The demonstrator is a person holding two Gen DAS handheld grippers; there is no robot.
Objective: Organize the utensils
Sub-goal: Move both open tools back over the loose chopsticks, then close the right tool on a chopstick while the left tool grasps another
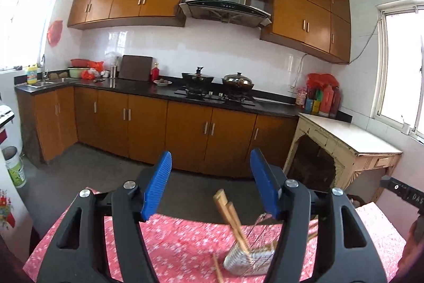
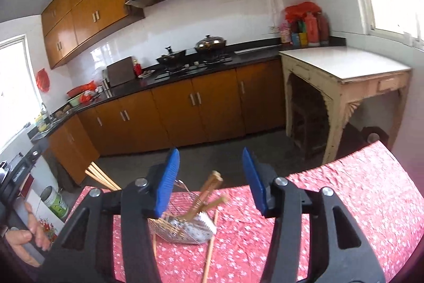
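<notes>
A wire utensil basket (image 2: 182, 230) stands on the red floral tablecloth (image 2: 344, 203) with wooden chopsticks (image 2: 206, 192) leaning out of it. One loose chopstick (image 2: 210, 248) lies on the cloth beside it. In the left wrist view the basket (image 1: 249, 259) and its chopsticks (image 1: 230, 216) sit low between the fingers, with a loose chopstick (image 1: 217, 267) in front. My left gripper (image 1: 210, 184) is open and empty, above the basket. My right gripper (image 2: 210, 177) is open and empty, raised above the basket. More chopstick ends (image 2: 99, 177) show at the table's left.
Beyond the table's far edge is dark floor, then brown kitchen cabinets (image 1: 185, 129) with a black counter, stove and pots (image 1: 237, 80). A worn cream side table (image 2: 344, 70) stands to the right. A white bucket (image 2: 54, 200) is on the floor left.
</notes>
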